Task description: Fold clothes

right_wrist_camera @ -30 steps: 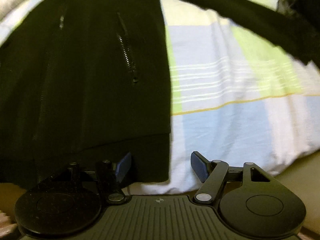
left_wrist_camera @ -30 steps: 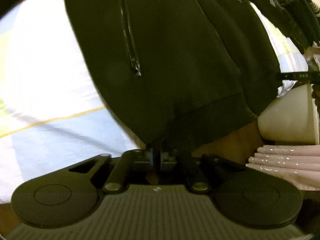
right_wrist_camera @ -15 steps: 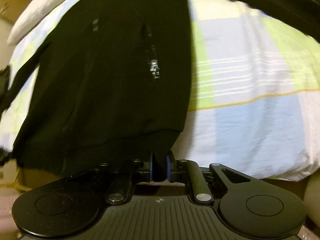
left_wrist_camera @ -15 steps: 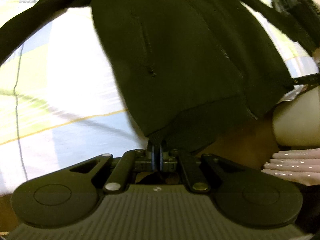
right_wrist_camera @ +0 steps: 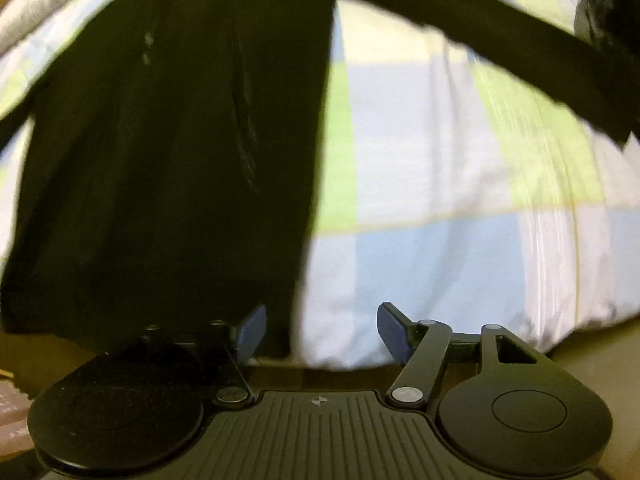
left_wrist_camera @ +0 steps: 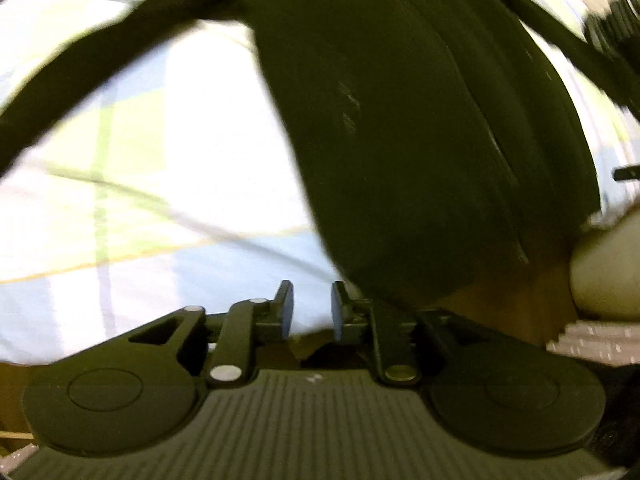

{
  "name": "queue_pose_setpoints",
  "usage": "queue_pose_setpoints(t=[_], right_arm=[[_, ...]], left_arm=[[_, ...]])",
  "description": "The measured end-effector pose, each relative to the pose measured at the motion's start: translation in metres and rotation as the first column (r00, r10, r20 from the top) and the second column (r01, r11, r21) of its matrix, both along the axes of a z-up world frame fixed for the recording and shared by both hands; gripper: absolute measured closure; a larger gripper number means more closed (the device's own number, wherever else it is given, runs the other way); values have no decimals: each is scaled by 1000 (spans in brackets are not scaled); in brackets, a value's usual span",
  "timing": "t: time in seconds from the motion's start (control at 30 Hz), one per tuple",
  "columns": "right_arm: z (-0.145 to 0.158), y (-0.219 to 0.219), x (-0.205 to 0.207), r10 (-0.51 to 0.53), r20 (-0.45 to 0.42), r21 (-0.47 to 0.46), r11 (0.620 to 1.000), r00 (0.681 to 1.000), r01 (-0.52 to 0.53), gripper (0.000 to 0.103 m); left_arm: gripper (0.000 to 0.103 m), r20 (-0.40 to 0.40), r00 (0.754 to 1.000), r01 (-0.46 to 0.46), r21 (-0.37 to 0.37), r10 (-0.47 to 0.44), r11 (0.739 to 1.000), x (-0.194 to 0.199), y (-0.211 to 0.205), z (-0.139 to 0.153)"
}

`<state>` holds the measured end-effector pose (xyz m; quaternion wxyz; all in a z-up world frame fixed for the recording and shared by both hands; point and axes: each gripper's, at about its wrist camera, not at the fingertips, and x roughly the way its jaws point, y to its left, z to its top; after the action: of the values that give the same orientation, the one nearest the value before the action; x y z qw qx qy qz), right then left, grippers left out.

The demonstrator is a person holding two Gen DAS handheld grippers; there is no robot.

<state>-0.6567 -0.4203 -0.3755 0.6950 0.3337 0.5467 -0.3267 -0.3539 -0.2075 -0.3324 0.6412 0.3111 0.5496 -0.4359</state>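
Black zip-front fabric jacket (left_wrist_camera: pixel 420 128) — spread flat on a bed sheet checked in pale blue, white and lime green (left_wrist_camera: pixel 132 168), sleeves stretched out to either side. In the left wrist view the hem hangs over the near edge of the bed, just above and to the right of the fingers; a pocket zip and the centre zip show as faint lines, much blurred. In the right wrist view the same jacket (right_wrist_camera: pixel 168 152) fills the left half of the picture, white lettering near the collar at the top, one sleeve running across the upper right.

Left gripper (left_wrist_camera: pixel 312 316) — black, blue-padded fingers standing a short way apart, nothing between them; the sheet edge shows through the gap.

Right gripper (right_wrist_camera: pixel 320 332) — black, blue-padded fingers spread wide, nothing held. The left finger sits in front of the jacket's lower corner; whether it touches the cloth cannot be told.

Sheet (right_wrist_camera: pixel 440 184) — bare to the right of the jacket.

Cream rounded object (left_wrist_camera: pixel 604 276) — at the right edge of the left wrist view, beside the hem; unidentifiable.
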Motion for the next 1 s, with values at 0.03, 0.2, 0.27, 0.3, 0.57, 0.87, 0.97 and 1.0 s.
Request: queue_pose_setpoints(t=[0.03, 0.2, 0.27, 0.3, 0.57, 0.87, 0.97, 1.0], right_arm=[[7, -3, 10, 17, 14, -8, 1000, 1000, -16, 38], [30, -4, 78, 139, 75, -59, 989, 987, -135, 38], [36, -3, 110, 188, 90, -76, 980, 978, -181, 38], [38, -1, 125, 209, 96, -82, 976, 973, -201, 38], [2, 37, 267, 315, 107, -75, 948, 943, -308, 38], [-42, 57, 395, 413, 66, 41, 909, 908, -416, 38], [-43, 54, 419, 427, 42, 41, 903, 903, -429, 38], [-41, 52, 425, 424, 40, 36, 904, 905, -426, 38]], left_arm=[[80, 22, 1000, -13, -13, 14, 1000, 7, 2, 7], [70, 139, 990, -9, -13, 11, 1000, 71, 6, 11], [65, 187, 982, 5, 1, -5, 1000, 101, 6, 7], [63, 210, 978, 11, 8, -13, 1000, 116, 6, 5], [62, 446, 849, 212, 203, -283, 956, 217, 15, -31], [88, 499, 628, 412, 439, -598, 798, 288, 35, -110], [92, 519, 679, 364, 376, -519, 852, 300, 42, -82], [98, 527, 691, 343, 364, -495, 866, 302, 46, -71]])
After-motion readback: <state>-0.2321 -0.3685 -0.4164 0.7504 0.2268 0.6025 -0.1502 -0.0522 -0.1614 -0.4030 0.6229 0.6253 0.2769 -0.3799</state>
